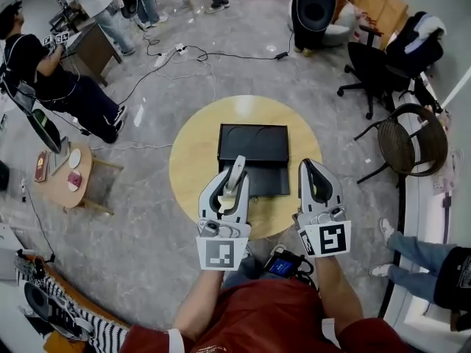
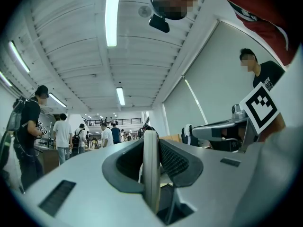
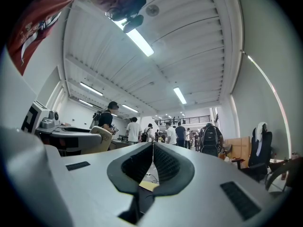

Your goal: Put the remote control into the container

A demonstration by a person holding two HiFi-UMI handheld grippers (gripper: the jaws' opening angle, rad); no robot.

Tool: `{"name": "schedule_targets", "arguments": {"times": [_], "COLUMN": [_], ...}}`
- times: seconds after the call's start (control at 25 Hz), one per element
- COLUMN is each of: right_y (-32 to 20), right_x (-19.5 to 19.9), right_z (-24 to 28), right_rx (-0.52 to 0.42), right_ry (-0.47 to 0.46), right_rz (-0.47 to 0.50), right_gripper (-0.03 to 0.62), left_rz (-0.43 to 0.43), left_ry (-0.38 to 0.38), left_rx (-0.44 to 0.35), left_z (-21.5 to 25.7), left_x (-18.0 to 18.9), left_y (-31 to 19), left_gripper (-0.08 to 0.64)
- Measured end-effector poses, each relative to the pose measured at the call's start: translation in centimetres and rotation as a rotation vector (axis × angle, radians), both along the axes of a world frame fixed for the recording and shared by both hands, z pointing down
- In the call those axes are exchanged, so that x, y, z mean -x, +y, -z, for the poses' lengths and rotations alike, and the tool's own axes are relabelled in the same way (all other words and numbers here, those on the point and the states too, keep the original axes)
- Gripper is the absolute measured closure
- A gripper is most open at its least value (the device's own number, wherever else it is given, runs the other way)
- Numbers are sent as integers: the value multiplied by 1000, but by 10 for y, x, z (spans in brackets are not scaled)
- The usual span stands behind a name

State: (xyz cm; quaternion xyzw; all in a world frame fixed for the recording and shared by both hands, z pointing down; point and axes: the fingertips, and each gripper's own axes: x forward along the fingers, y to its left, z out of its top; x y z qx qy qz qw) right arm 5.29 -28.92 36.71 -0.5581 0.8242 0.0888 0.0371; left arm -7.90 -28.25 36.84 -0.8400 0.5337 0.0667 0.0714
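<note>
**Remote pinched in left hand-held gripper, near the black container**

The left hand-held gripper (image 1: 229, 188) pinched the remote control (image 1: 238, 166), a slim, light grey bar. In the left gripper view the remote stood edge-on between the jaws, and the ribbed black pad (image 2: 176, 161) lay against its right side. From the head view its far end stuck out past the jaw tips and overlapped the near part of the container (image 1: 272, 147). Whether it touched the container could not be told.

The container was a black, rectangular box that lay open in the middle of the round yellow counter (image 1: 193, 160). Its deep near half looked dark inside.

The right hand-held gripper (image 1: 309, 169) was just right of the left one, beside the container's near right corner. Its jaws were pressed together at the tips with nothing between them.

Beyond the counter, a black office chair (image 1: 383, 61) stood far right, and a low wooden side table (image 1: 62, 176) stood to the left.
</note>
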Motion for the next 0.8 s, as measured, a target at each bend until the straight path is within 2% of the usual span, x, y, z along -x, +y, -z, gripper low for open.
{"name": "schedule_targets", "arguments": {"times": [0.08,0.2,0.24,0.56,0.8], "right_y": [-1,-3,-3,-3,-5], "right_x": [-3,-3,-3,-4,-4], "right_z": [-2,-3,-4,-12,-21], "right_rx": [6,12,13,26,43], "right_ry": [0,0,0,-8,-10], "right_rz": [0,3,3,1,-4], "right_gripper": [569,569,569,569,569], "left_rz": [-17,-70,-80,-124,-154], "left_ry": [-44,-284,-316,-377,-359], "left_rx": [0,-36,-41,-17,84], "left_z": [-5,-14,-17,-37,-67], "left_x": [-6,-15,-18,-30,-39], "left_y": [-3,-6,-8,-19,-28], "left_gripper": [454,454,454,454,455]}}
